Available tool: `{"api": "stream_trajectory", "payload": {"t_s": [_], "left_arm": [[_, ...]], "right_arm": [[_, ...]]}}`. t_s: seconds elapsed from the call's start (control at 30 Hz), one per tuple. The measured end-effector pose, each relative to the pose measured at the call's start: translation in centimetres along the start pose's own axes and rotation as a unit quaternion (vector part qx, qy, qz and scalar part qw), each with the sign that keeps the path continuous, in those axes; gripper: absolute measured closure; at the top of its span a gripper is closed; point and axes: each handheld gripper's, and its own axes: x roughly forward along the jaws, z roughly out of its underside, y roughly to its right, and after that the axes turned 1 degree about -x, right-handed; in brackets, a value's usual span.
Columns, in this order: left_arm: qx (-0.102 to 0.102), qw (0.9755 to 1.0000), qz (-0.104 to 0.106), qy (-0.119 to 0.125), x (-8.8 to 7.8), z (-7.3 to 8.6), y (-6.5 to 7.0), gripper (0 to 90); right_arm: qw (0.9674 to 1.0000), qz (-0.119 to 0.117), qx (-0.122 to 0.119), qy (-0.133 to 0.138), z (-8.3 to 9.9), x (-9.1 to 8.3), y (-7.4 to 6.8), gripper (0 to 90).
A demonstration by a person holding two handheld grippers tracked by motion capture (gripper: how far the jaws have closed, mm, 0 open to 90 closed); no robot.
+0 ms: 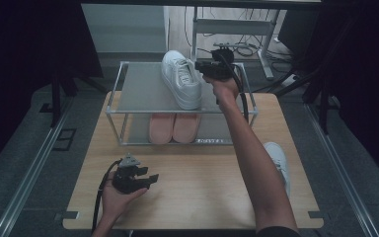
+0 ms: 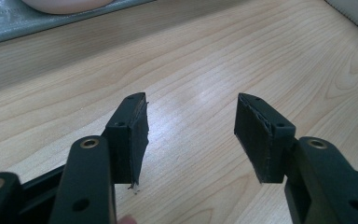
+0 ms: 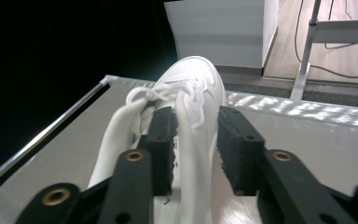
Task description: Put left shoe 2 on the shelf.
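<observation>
right gripper (image 3: pixel 196 140) | released, astride white sneaker (image 3: pixel 191 88) side | left gripper (image 2: pixel 191 135) | released

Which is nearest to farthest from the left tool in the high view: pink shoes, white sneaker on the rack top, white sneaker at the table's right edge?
From the left tool:
1. Pair of pink shoes, on the metal rack's lower shelf, up and slightly right.
2. White sneaker on the rack's grey top shelf, farther back.
3. White sneaker at the wooden table's right edge, beyond the right forearm.

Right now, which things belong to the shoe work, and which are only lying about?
In the work:
- white shoe on the rack's top shelf
- right tongs, astride its side
- second white shoe on the table

Lying about:
- pink shoes below
- left tongs, open
- cables
</observation>
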Motion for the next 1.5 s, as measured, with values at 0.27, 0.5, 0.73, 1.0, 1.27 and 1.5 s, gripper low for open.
{"api": "stream_trajectory", "payload": {"t_s": [0.27, 0.5, 0.73, 1.0, 1.27, 1.5], "left_arm": [[0.003, 1.0, -0.001, -0.003, 0.2, 0.0, 0.3, 44.6], [0.003, 1.0, -0.002, -0.005, 0.4, 0.1, 0.4, 44.6], [0.004, 0.9999, -0.001, -0.01, 0.6, 0.1, 0.5, 44.6], [0.008, 0.9999, 0.001, -0.015, 0.7, 0.2, 0.6, 44.6], [0.008, 0.9999, -0.001, -0.011, 0.5, 0.1, 0.5, 44.6], [0.008, 0.9999, -0.001, -0.011, 0.5, 0.1, 0.5, 44.6]], "right_arm": [[0.9993, -0.014, -0.034, -0.01, 2.2, -3.5, 0.9, 84.8], [0.9985, -0.015, -0.051, -0.012, 3.8, -4.4, 1.4, 89.2], [0.9984, -0.022, -0.044, -0.026, 5.5, -3.8, 1.8, 89.6], [0.9981, -0.029, -0.043, -0.034, 6.5, -3.1, 1.6, 89.8], [0.997, -0.038, -0.049, -0.046, 7.3, -2.2, 0.8, 89.8], [0.9975, -0.03, -0.05, -0.041, 7.4, -2.1, 0.3, 90.0]]}}
